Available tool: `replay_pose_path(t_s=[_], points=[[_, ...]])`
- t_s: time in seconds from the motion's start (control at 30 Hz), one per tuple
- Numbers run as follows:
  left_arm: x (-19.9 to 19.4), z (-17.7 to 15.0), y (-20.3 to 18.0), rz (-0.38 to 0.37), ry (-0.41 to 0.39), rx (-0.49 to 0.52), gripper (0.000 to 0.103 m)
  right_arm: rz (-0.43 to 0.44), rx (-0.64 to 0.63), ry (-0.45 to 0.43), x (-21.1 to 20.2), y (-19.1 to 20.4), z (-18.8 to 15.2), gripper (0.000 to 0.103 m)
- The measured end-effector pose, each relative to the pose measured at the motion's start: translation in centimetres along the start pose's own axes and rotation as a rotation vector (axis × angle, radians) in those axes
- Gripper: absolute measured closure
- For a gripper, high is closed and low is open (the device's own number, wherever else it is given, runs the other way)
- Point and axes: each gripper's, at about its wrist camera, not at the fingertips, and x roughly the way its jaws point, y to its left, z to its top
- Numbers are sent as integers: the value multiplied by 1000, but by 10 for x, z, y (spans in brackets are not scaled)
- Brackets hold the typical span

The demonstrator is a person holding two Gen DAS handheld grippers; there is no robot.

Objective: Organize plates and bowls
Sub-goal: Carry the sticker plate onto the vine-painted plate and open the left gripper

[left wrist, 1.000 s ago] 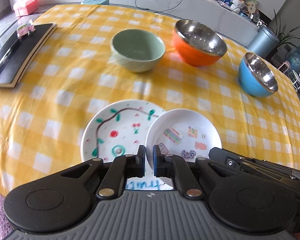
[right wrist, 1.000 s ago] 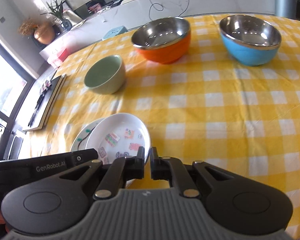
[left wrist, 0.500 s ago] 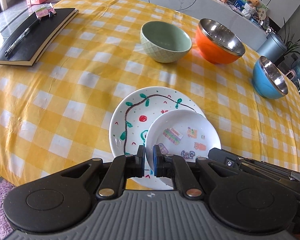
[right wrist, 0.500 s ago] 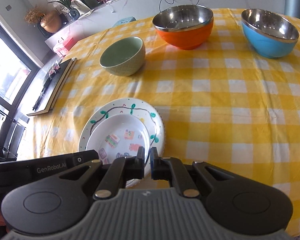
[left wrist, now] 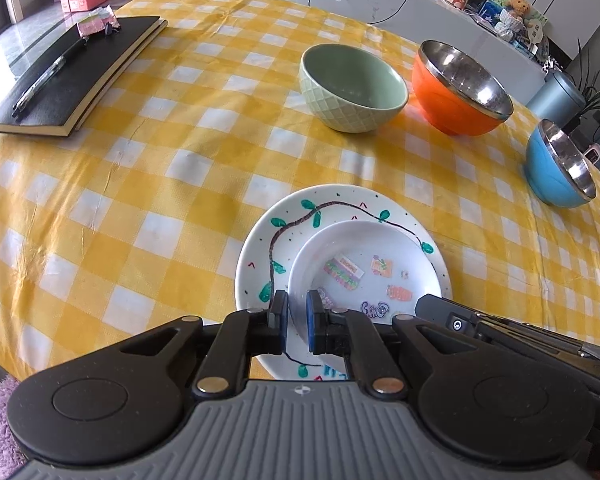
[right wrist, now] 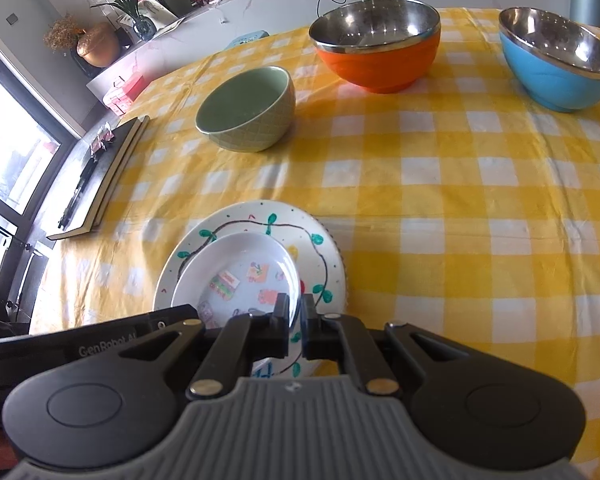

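Left gripper (left wrist: pixel 297 322) and right gripper (right wrist: pixel 295 320) each clamp opposite rim sides of the small white plate (left wrist: pixel 360 268). It sits over the large painted plate (left wrist: pixel 284 216) near the tablecloth's (left wrist: pixel 160 168) near edge.

text: "GenRobot.AI", last letters partly hidden | on: left hand-held gripper (right wrist: pixel 88 344) body | view: right wrist

big plate (left wrist: pixel 260 248): near rim hidden under grippers | small plate (left wrist: pixel 364 256): stickers too small to read | blue bowl (left wrist: pixel 556 172): blurred at frame edge
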Motion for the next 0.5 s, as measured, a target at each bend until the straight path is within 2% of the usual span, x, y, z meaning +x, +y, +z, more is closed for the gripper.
replay_pose_path(t_s=[0.17, 0.4, 0.5], points=[[1, 0, -7, 11, -4, 35, 85, 5, 5, 5, 4, -2, 1, 100], [2, 0, -9, 13, -15, 42, 83, 15, -7, -4, 3, -2, 0, 97], [0, -1, -8, 2, -18, 33, 75, 15, -13, -13, 1, -2, 1, 95]])
